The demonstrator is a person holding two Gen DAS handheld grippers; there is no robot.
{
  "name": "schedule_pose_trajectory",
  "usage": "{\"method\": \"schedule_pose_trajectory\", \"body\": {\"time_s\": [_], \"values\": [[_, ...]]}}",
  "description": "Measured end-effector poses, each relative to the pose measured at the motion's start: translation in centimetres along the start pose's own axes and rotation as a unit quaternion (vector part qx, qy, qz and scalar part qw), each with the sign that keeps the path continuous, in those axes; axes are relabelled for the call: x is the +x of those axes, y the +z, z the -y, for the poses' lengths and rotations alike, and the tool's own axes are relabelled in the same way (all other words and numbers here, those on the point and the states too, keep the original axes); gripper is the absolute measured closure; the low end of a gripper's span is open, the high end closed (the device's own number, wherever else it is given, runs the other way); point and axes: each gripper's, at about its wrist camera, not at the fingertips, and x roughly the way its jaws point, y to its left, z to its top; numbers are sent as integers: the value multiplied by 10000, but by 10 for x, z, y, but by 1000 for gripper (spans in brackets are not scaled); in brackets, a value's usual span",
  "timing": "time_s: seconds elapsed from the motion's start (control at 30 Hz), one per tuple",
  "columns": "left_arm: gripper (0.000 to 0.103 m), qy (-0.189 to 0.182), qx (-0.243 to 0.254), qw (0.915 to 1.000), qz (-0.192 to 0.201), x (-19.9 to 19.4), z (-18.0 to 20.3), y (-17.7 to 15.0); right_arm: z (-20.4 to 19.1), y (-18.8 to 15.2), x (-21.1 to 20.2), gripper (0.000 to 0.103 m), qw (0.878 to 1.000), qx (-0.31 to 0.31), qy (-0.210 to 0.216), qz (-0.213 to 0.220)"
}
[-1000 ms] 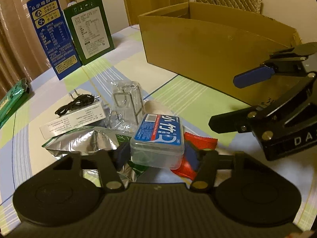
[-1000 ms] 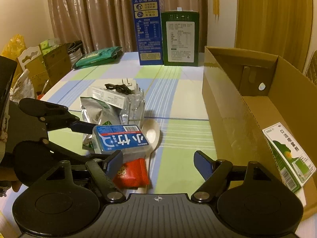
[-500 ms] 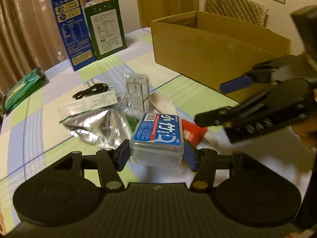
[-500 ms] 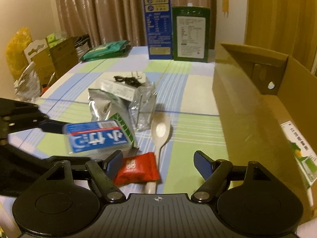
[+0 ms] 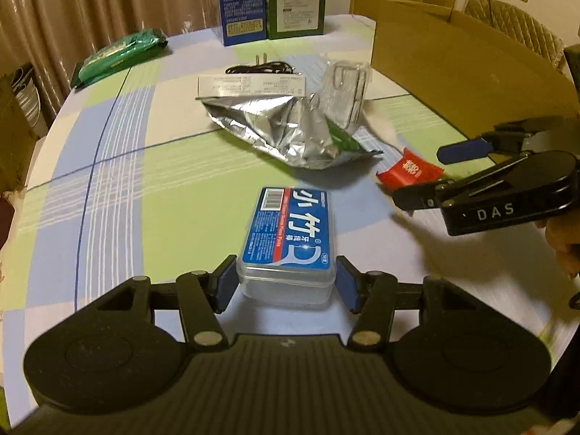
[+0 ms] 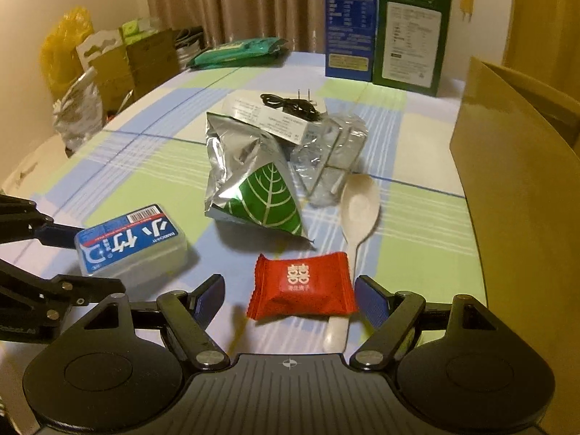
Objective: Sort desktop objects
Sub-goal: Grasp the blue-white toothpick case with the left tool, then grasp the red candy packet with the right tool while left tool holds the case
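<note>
Left wrist view: the left gripper point(image 5: 286, 284) is clamped on the near end of a clear floss-pick box point(image 5: 290, 239) with a blue label, its blue pads pressed against the box's two long sides. The box runs straight away from the gripper over the checked tablecloth point(image 5: 119, 195); whether it touches the cloth cannot be told. Beyond the box lies a crumpled silver foil pouch point(image 5: 286, 130). To the box's right, a red candy wrapper point(image 5: 409, 172) sits between the spread fingers of the right gripper point(image 5: 424, 174), which reaches in from the right edge. Behind the pouch are a long white carton point(image 5: 252, 85) with a black cable point(image 5: 259, 69) at its back, and a clear plastic package point(image 5: 346, 90). Far from the box, a green packet point(image 5: 119, 54) lies at the table's left edge, and a cardboard box point(image 5: 467, 58) stands to the right.

Right wrist view: the right gripper point(image 6: 290, 302) stands open, its pads either side of the candy wrapper point(image 6: 302, 284) without touching it. The wrapper lies across the handle of a pale spoon point(image 6: 357, 214). The floss-pick box point(image 6: 130, 241) is left of the wrapper, in the left gripper point(image 6: 78, 259). Farthest back, a blue carton point(image 6: 349, 21) and a green carton point(image 6: 411, 34) stand upright side by side.
</note>
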Motion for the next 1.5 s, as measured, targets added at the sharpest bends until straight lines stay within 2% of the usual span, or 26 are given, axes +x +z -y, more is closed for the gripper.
{"method": "schedule_pose_trajectory", "body": {"time_s": [0.2, 0.3, 0.43, 0.57, 0.67, 1.13, 1.3, 1.4, 1.43, 1.5], "values": [[35, -34, 36, 10000, 60, 4, -2, 3, 5, -4, 18, 26, 9997, -58, -154, -168], [35, -15, 51, 10000, 54, 7, 0, 6, 8, -4, 20, 26, 9997, -56, -179, -160], [34, -25, 0, 10000, 26, 10, -1, 9, 3, -3, 19, 42, 9995, -231, -189, -100], [33, -52, 27, 10000, -7, 11, 0, 9, 0, -3, 18, 52, 9994, -300, -174, -78], [32, -54, 36, 10000, -24, 12, 1, 9, -2, -3, 16, 56, 9994, -300, -157, -75], [29, -5, 4, 10000, -84, 21, -3, 10, -12, -2, 5, 60, 9995, -293, 74, 45], [32, 32, -85, 9999, -95, 28, -6, 13, -11, -1, 5, 60, 9997, -232, 96, 44], [42, 37, -75, 9998, -179, 32, -6, 14, -11, 0, 3, 60, 9996, -226, 123, 67], [48, 26, -58, 9998, -195, 32, -5, 14, -11, 0, 3, 60, 9996, -229, 131, 74], [51, 30, -44, 9998, -206, 31, -3, 16, -10, 0, 2, 60, 9996, -230, 142, 83]]}}
